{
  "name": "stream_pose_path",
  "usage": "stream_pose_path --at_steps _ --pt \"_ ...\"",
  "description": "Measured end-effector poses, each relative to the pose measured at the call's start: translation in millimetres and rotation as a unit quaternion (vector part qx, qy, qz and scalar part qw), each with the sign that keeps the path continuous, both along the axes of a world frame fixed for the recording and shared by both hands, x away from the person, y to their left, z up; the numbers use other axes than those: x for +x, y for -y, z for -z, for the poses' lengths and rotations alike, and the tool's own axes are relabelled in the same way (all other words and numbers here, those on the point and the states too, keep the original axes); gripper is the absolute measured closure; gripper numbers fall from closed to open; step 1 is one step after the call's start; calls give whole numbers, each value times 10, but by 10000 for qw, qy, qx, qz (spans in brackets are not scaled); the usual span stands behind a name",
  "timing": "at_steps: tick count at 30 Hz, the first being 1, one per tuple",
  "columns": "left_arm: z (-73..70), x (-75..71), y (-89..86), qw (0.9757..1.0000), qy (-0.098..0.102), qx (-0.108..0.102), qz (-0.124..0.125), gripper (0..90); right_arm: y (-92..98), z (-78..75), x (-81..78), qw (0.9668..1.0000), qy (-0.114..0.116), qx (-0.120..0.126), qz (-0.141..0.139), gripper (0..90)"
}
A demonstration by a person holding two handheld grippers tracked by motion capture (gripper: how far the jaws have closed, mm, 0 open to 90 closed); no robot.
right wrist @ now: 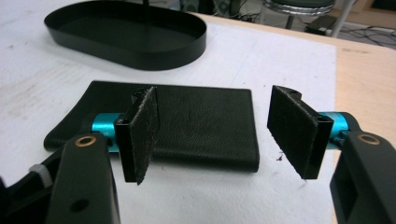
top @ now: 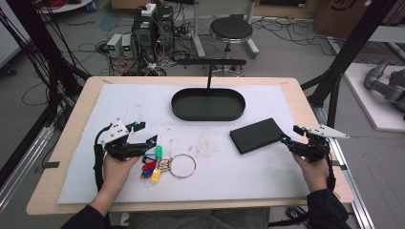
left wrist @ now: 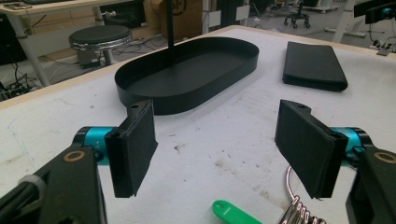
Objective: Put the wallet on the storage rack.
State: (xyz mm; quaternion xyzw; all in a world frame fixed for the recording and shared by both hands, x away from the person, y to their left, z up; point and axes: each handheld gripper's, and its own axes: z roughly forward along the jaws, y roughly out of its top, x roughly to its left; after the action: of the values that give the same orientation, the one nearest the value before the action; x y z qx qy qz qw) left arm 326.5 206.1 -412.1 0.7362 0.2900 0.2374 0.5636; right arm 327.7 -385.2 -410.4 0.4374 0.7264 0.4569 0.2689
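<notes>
A black oval tray (top: 208,104) with an upright post stands at the back middle of the white mat; it also appears as the tray (left wrist: 187,74) and the tray (right wrist: 126,35). A black leather wallet (top: 257,135) lies flat right of centre. A key ring (top: 183,165) with coloured tags (top: 154,167) lies left of centre. My left gripper (top: 145,133) is open just above and left of the tags; its view catches a green tag (left wrist: 236,214) low between the jaws. My right gripper (top: 291,134) is open beside the wallet's right end, the wallet (right wrist: 187,121) lying just beyond its pads.
The white mat (top: 143,102) covers most of the wooden table (top: 301,95). A black stool (top: 231,30), computer boxes and loose cables sit on the floor behind the table. Black frame posts rise at both sides.
</notes>
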Motion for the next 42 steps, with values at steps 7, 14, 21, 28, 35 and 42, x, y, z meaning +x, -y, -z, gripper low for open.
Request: stream_pose_path --at_steps 7,14,21,28,35,42 --pt "4 6 -4 10000 -20 11 -62 291 81 15 19 9998 23 -71 -203 314" --pt "10 7 1 10000 -50 41 -47 290 208 68 42 9989 -115 -324 -307 310" --pt "20 12 10 9999 -88 76 -55 290 325 160 96 9973 -572 -424 -162 340" --pt "35 -3 30 9998 -96 156 -21 290 234 296 324 9893 -1082 -834 -508 423" --pt "48 -44 21 9997 -117 204 27 290 212 372 554 9827 -1576 -774 -597 406" --pt "46 -46 26 9997 -118 207 70 290 105 327 473 9776 -1529 -1003 -1041 700"
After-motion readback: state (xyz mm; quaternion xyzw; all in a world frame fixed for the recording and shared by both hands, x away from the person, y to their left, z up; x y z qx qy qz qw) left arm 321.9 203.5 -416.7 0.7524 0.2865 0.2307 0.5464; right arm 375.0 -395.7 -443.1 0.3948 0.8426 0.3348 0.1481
